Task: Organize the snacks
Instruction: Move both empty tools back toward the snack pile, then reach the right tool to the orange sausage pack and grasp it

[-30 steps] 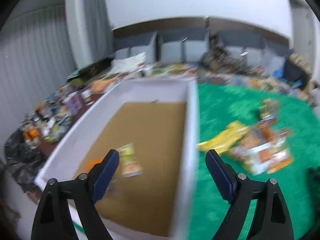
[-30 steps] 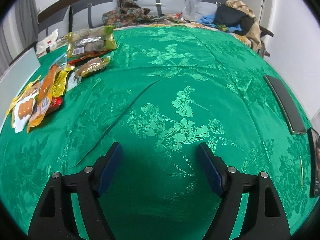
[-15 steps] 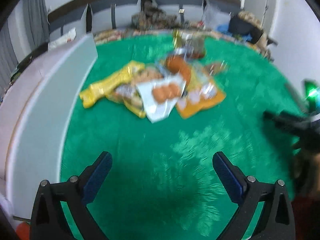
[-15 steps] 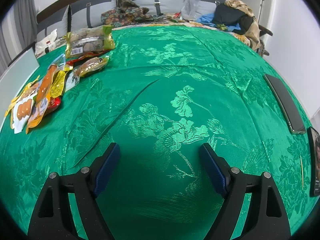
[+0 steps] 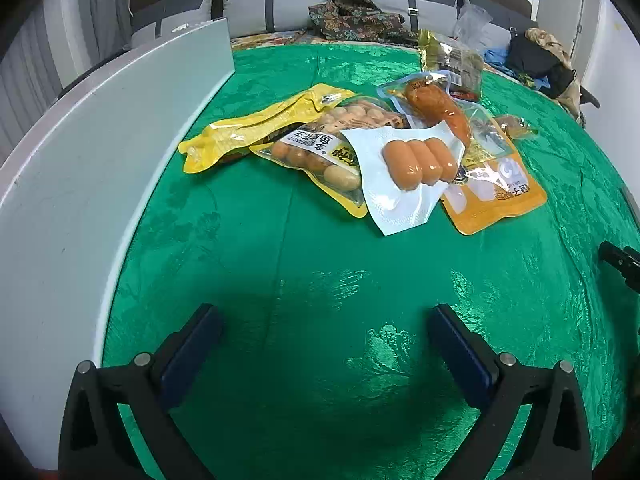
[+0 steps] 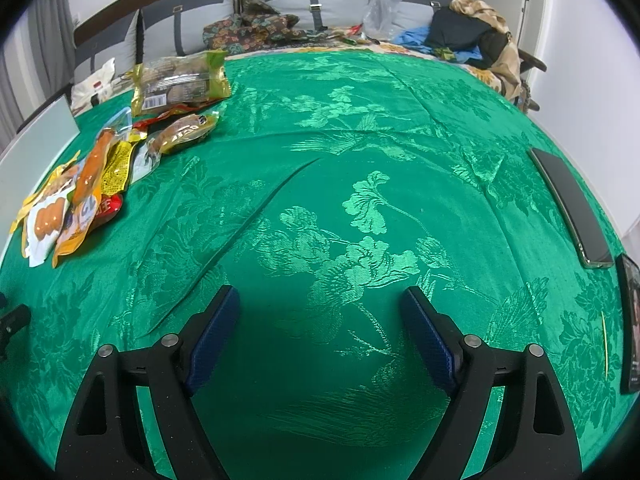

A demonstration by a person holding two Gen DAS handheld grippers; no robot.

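Both tongs hang empty over a green brocade cloth (image 5: pixel 248 240). Left tongs (image 5: pixel 322 322) are spreading, the last of their travel, blue pads (image 5: pixel 192 344) wide apart with only bare cloth between them. Right tongs (image 6: pixel 320 308) stand wide apart too, angled down at the flower pattern in the middle of the cloth, nothing between their pads (image 6: pixel 212 328).

Snack packs lie heaped ahead of the left tongs, toward the cloth's far left part and well apart from both tools. A white pack of three sausages (image 5: pixel 412 168) sits on top at the near side of the heap. It overlaps a clear bag of round balls (image 5: pixel 320 148) on its left and an orange pack (image 5: pixel 496 192) on its right. A long yellow pack (image 5: pixel 256 124) lies at the left of the heap, nearest the white box wall (image 5: pixel 80 184) that runs along the cloth's left edge. A single large sausage in clear wrap (image 5: pixel 436 108) lies behind the white pack. A gold-trimmed bag (image 5: pixel 452 60) stands farthest back.

From the right wrist the same heap (image 6: pixel 80 184) shows at the far left. A small brown snack (image 6: pixel 184 132) lies just off its right side.

Two dark phones (image 6: pixel 572 208) rest along the cloth's right edge. Grey cushions (image 6: pixel 320 0) and piled clothes (image 6: pixel 476 36) line the far edge.
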